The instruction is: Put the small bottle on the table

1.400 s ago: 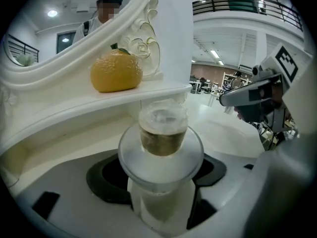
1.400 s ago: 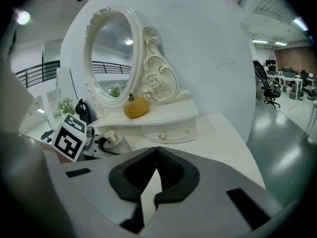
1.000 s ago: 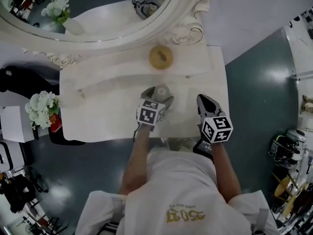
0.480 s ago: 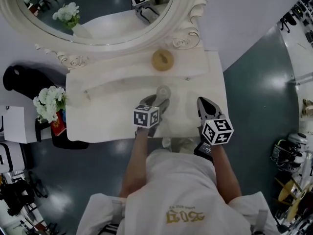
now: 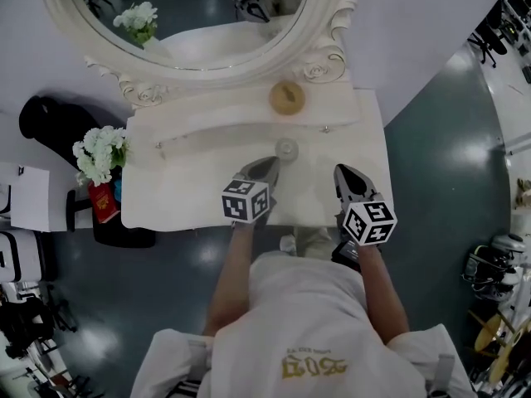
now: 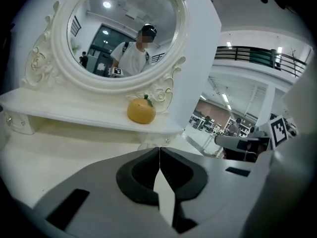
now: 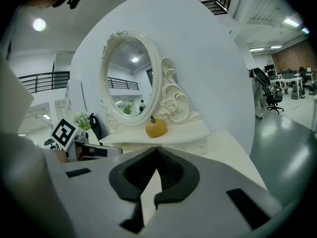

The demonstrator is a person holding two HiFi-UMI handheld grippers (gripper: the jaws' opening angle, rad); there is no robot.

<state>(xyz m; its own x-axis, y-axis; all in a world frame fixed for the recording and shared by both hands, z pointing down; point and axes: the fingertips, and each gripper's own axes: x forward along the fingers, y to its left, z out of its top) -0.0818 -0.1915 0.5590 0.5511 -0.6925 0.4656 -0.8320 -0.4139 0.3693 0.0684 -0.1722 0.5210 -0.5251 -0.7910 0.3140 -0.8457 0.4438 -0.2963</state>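
Note:
The small clear bottle (image 5: pixel 286 148) stands upright on the white dressing table (image 5: pixel 191 189), just in front of the raised shelf. My left gripper (image 5: pixel 267 163) sits a little behind and left of it, apart from it, its jaws shut with nothing between them. In the left gripper view (image 6: pixel 159 148) the two tips meet in a closed line. My right gripper (image 5: pixel 343 171) hovers over the table's right front, also shut and empty (image 7: pixel 156 151). In the gripper views the bottle is hidden behind the jaws.
An orange (image 5: pixel 287 97) rests on the shelf under the oval mirror (image 5: pixel 199 56). White flowers (image 5: pixel 99 149) stand off the table's left end. The table's front edge runs just under both gripper cubes, with the person's body right behind.
The left gripper's jaws stood around the bottle a second ago. They have let it go, drawn back toward the front edge and shut. The bottle stays standing; the right gripper has barely moved.

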